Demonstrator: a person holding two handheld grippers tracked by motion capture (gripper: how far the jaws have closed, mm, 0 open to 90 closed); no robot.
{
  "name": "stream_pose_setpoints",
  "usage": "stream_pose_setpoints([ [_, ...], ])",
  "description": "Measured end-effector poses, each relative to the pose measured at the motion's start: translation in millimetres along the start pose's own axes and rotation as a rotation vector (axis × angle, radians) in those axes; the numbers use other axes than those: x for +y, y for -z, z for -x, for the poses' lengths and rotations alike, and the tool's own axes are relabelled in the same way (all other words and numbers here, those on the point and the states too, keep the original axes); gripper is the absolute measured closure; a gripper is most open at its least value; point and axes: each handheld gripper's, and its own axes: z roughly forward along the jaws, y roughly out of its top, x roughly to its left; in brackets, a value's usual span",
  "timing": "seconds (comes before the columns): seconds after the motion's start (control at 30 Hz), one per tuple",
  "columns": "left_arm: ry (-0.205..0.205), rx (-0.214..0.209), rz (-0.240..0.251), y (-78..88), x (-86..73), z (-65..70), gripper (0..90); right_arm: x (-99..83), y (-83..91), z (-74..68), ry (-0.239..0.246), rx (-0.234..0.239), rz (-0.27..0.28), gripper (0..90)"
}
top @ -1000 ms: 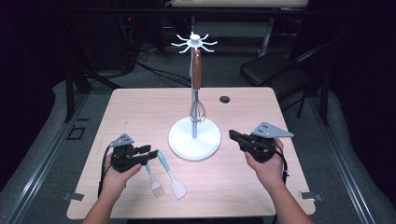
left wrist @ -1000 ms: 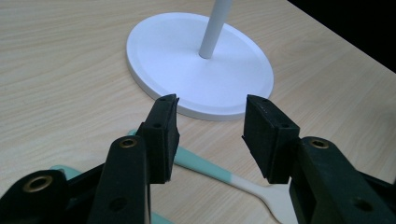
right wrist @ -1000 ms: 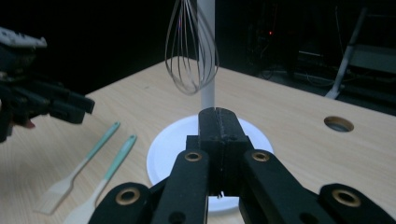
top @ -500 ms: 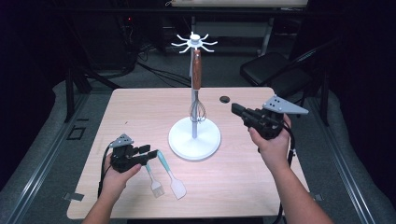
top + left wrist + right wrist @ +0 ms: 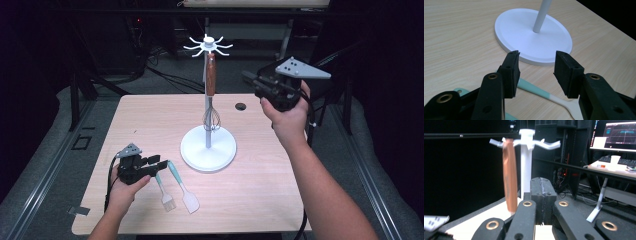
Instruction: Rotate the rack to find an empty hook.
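A white utensil stand [image 5: 208, 149] stands mid-table, its hook crown [image 5: 208, 46] on top. From one hook hangs a whisk with a brown wooden handle [image 5: 211, 75]. My right gripper [image 5: 246, 76] is held high to the right of that handle, jaws shut with nothing between them; in the right gripper view it [image 5: 541, 182] faces the whisk handle [image 5: 509, 175] and the crown [image 5: 526, 140]. My left gripper [image 5: 161, 162] rests low at the table's front left, open. A teal-handled spatula [image 5: 184, 189] and brush [image 5: 165, 195] lie flat beside it. One teal handle [image 5: 536, 90] lies under the open jaws, untouched.
A small black disc [image 5: 240, 106] lies on the table behind the stand. The stand's base [image 5: 524, 35] is just beyond the left jaws. Black frames and cables ring the table. A desk with a monitor [image 5: 619, 135] stands far off.
The right hand has lifted its shut gripper from table level up toward the whisk handle near the stand's top. The left hand and the utensils have stayed put.
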Motion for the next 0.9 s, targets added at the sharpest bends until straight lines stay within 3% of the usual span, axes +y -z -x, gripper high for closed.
stream_pose_setpoints([
  [0.17,0.002,-0.001,-0.004,-0.3,-0.2,-0.6,54.9,22.0,-18.4,3.3,0.017,-0.035,0.001,90.0],
  [0.33,0.008,0.003,-0.002,-0.7,-1.0,-2.2,55.1,28.9,-30.0,8.1,0.008,-0.059,-0.007,90.0],
  [0.57,0.013,-0.001,-0.006,0.2,-1.5,-4.4,55.4,30.4,-44.0,5.5,0.003,-0.044,-0.013,90.0],
  [0.9,0.02,0.002,0.002,-0.9,-2.4,-5.0,55.5,35.0,-46.6,-7.5,0.012,-0.013,0.006,90.0],
])
